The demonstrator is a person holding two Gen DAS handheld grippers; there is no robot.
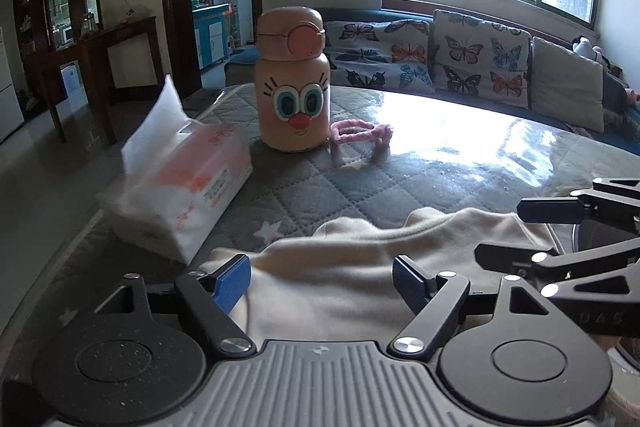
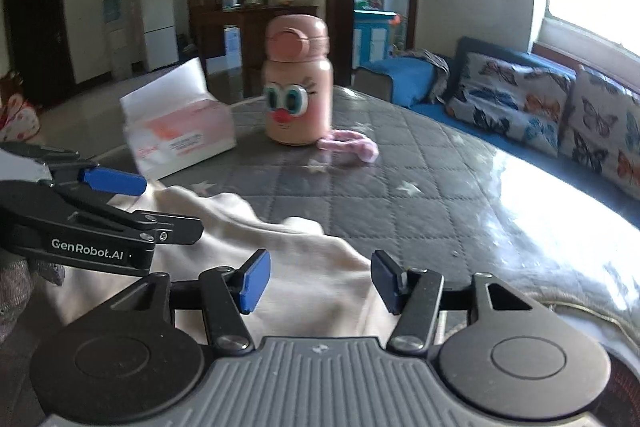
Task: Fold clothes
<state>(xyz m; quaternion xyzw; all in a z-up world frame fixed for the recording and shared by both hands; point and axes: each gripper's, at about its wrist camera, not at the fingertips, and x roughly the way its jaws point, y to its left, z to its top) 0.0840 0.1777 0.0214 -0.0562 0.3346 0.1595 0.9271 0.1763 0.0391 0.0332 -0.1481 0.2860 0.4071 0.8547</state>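
Note:
A cream garment (image 1: pixel 340 267) lies bunched on the grey quilted table at the near edge; it also shows in the right wrist view (image 2: pixel 288 259). My left gripper (image 1: pixel 322 283) is open, its blue pads spread over the cloth's near part. My right gripper (image 2: pixel 320 283) is open above the garment's right part. The right gripper also shows at the right edge of the left wrist view (image 1: pixel 576 227), and the left gripper at the left of the right wrist view (image 2: pixel 120 203). Neither holds the cloth.
A pink cartoon-face bottle (image 1: pixel 294 79) stands mid-table, a tissue pack (image 1: pixel 180 179) to its left, a pink fuzzy band (image 1: pixel 360 137) to its right. The quilted table cover (image 1: pixel 420 179) has glare at right. A butterfly-cushion sofa (image 1: pixel 460 59) sits behind.

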